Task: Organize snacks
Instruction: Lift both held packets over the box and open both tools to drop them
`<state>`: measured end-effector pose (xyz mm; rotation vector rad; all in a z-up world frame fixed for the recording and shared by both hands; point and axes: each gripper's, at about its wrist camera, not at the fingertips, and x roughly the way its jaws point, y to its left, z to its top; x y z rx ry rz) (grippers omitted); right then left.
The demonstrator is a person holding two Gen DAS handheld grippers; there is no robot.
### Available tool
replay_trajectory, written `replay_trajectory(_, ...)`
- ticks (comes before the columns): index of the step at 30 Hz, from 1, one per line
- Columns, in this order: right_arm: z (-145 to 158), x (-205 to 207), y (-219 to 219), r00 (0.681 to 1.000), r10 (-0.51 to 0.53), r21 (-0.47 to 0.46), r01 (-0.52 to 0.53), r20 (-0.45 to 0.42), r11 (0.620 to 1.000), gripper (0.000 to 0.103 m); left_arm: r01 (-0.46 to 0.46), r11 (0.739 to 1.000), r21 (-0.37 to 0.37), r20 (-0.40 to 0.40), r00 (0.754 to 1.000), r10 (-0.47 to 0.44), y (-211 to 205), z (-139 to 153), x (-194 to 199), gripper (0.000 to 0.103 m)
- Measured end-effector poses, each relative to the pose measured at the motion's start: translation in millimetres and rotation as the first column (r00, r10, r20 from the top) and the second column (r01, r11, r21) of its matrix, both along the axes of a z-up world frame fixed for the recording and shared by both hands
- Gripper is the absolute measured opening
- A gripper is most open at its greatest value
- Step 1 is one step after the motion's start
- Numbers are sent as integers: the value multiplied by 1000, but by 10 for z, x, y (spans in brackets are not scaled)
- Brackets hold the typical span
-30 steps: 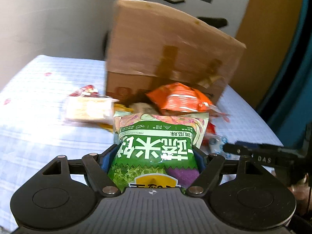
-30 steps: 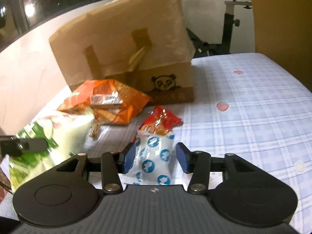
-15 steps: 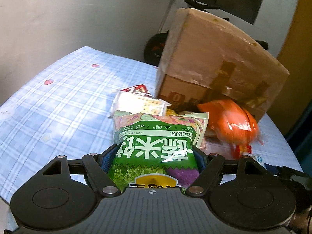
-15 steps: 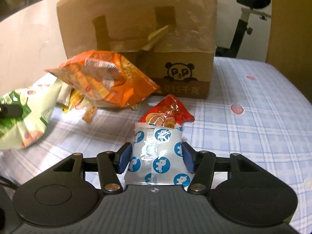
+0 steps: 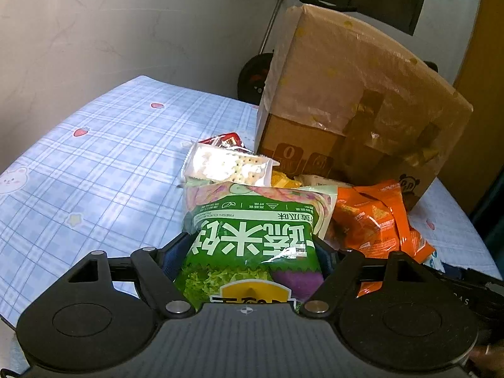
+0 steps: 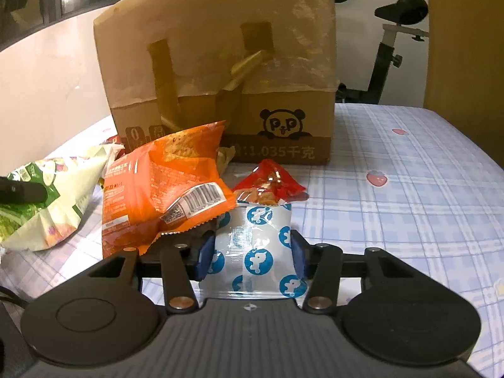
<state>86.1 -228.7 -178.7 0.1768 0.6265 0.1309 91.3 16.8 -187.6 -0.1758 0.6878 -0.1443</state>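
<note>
My left gripper [image 5: 249,252] is shut on a green snack bag [image 5: 252,236] and holds it over the blue checked cloth [image 5: 94,173]; the bag also shows in the right wrist view [image 6: 47,201]. My right gripper [image 6: 250,249] is shut on a white packet with blue dots [image 6: 258,252]. An orange chip bag [image 6: 167,186] leans against the right gripper's left finger; it also shows in the left wrist view [image 5: 375,217]. A red packet [image 6: 267,186] lies just beyond the white packet. A clear cracker packet [image 5: 226,163] lies ahead of the green bag.
A large taped cardboard box [image 6: 220,72] stands on the cloth behind the snacks, also in the left wrist view [image 5: 356,107]. An exercise bike [image 6: 397,47] stands beyond the table. Bare cloth lies to the right [image 6: 409,189].
The left gripper has lifted and swung left with the green bag, so more cloth shows. The right gripper has moved closer to the box; the orange bag now rests against it.
</note>
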Motion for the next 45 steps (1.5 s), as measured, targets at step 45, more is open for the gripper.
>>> replay_trajectory(45, 1819, 1136, -494, 908, 37, 21, -51, 417, 998, 50, 231, 972, 50, 448, 864, -229, -962, 1901, 1167, 79)
